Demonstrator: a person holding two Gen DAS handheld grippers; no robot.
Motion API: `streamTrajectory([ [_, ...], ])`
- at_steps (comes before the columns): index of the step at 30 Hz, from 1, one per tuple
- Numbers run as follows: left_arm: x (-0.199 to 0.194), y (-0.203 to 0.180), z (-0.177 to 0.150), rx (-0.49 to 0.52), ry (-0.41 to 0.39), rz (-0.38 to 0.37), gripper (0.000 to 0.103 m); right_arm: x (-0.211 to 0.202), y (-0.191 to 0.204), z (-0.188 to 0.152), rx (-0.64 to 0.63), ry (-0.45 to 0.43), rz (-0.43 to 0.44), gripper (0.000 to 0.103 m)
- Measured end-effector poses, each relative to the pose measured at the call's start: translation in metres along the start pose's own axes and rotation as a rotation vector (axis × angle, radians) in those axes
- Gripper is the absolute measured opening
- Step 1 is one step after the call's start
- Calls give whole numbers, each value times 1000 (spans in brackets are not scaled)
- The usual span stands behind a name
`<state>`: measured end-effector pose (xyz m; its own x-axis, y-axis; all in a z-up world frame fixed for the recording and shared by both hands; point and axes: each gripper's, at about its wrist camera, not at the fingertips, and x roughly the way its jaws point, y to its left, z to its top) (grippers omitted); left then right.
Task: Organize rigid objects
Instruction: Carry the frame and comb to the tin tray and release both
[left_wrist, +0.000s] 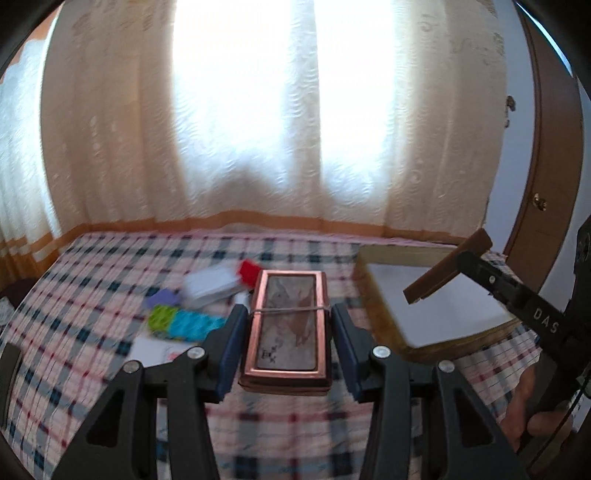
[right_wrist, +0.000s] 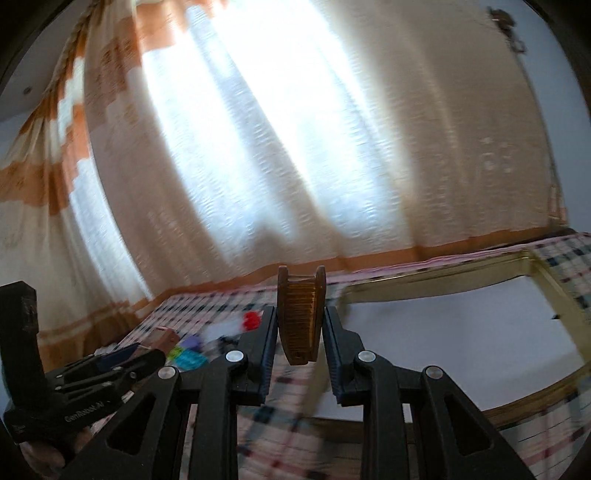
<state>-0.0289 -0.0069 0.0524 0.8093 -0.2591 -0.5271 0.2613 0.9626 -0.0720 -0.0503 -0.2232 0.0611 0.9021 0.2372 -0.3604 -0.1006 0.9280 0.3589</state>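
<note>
My left gripper (left_wrist: 286, 339) is shut on a copper-framed rectangular box (left_wrist: 287, 325) with a rubber band around it, held above the checked bedspread (left_wrist: 92, 280). My right gripper (right_wrist: 300, 345) is shut on a brown wooden comb-like piece (right_wrist: 300, 325), held upright above the bed. That piece also shows in the left wrist view (left_wrist: 447, 271) at the right, over the white tray (left_wrist: 436, 306). The left gripper and its box show at the lower left of the right wrist view (right_wrist: 162, 338).
A gold-rimmed white tray (right_wrist: 554, 295) lies on the bed at the right. Loose items lie left of the box: a red piece (left_wrist: 249, 271), a white box (left_wrist: 212, 286), green and blue pieces (left_wrist: 181, 321). Curtains (left_wrist: 258, 110) hang behind the bed.
</note>
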Motion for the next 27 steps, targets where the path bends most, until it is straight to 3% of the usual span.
streamTrajectory([
  [8, 20, -52, 17, 26, -12, -81, 46, -24, -57, 14, 47, -53, -119, 27],
  [17, 62, -116, 21, 80, 11, -122, 46, -35, -106, 17, 27, -46, -287, 27],
  [24, 98, -158, 16, 103, 57, -105, 46, -23, -140, 16, 20, 10, -390, 27],
  [27, 109, -163, 11, 101, 85, -105, 46, -18, -146, 13, 47, 37, -379, 27],
])
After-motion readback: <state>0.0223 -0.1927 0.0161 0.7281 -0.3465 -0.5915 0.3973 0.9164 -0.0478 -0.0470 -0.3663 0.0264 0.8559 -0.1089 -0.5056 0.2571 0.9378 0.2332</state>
